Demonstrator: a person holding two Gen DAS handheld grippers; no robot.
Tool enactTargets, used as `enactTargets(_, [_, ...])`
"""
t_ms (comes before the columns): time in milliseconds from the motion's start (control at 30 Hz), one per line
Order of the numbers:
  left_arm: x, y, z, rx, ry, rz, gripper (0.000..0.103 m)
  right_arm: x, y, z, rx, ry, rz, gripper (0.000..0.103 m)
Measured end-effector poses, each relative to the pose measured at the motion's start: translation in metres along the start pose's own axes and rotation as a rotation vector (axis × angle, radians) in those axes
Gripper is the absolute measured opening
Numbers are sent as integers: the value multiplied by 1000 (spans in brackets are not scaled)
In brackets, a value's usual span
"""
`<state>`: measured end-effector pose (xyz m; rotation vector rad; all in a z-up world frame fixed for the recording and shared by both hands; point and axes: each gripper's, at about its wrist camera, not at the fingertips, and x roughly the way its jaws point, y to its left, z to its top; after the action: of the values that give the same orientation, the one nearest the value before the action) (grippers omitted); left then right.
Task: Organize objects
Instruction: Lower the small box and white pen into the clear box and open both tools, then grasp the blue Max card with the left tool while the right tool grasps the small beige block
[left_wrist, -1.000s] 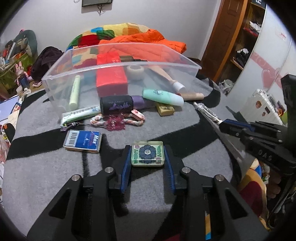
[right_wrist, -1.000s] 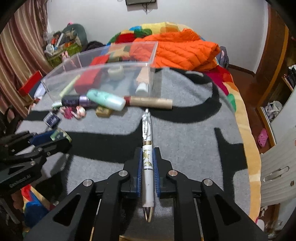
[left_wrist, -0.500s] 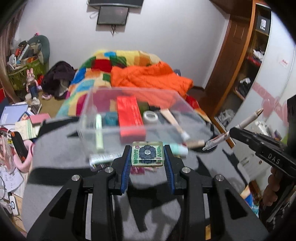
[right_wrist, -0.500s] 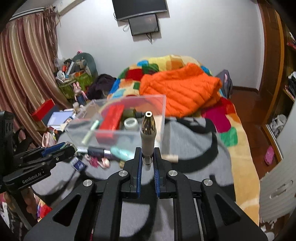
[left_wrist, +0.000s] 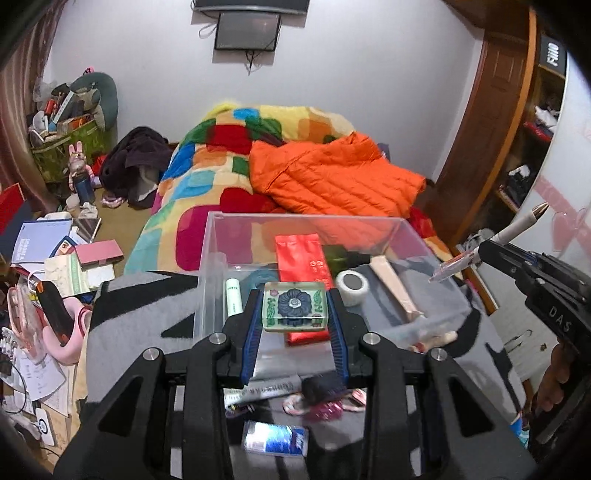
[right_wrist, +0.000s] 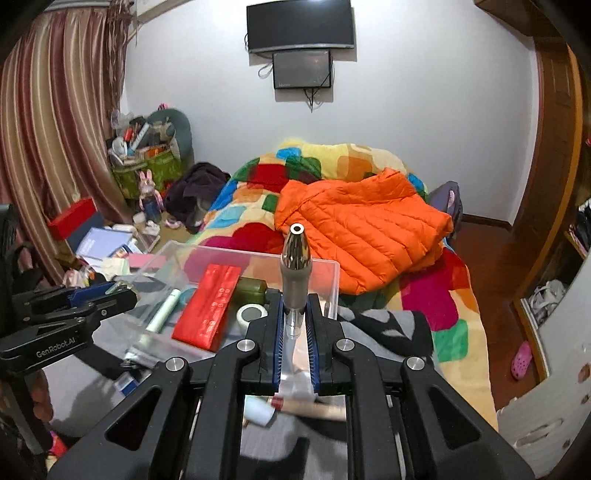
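Both hand-held grippers are now lifted off the grey blanket, where a second ago their loads lay flat. The left hand-held gripper holds the small flower-printed block tight between its pads, raised in front of the clear plastic bin. The right hand-held gripper is closed on the pen, which now points up and away instead of lying on the blanket. Below them some small things remain loose, such as the blue card box. Further away, the bin already has the red packet and the tape roll inside. I judge both things are on the way to the bin and next need lowering and release.
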<state>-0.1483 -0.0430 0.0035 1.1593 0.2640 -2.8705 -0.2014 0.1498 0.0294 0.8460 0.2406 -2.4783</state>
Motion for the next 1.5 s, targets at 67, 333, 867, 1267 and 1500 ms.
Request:
enactTargets(67, [13,2,0,4,27,10,33,14,7,1,-43,24,-29,10])
enactTargets(333, [28,-3,-5,28,76,-24,34,55,46,-6,-164,143,22,14])
enactTargets(867, [-31,15,-32,22,12,-23,61,-5,27,-11,-79,71,127,43])
enactTargets(1267, [-5,21,-92,-4,195,-39,64,2,3,-64,29,202,145,48])
enactTargets(1500, [5,16,-108,16,233,-34,69,33,17,-95,66,319,193,48])
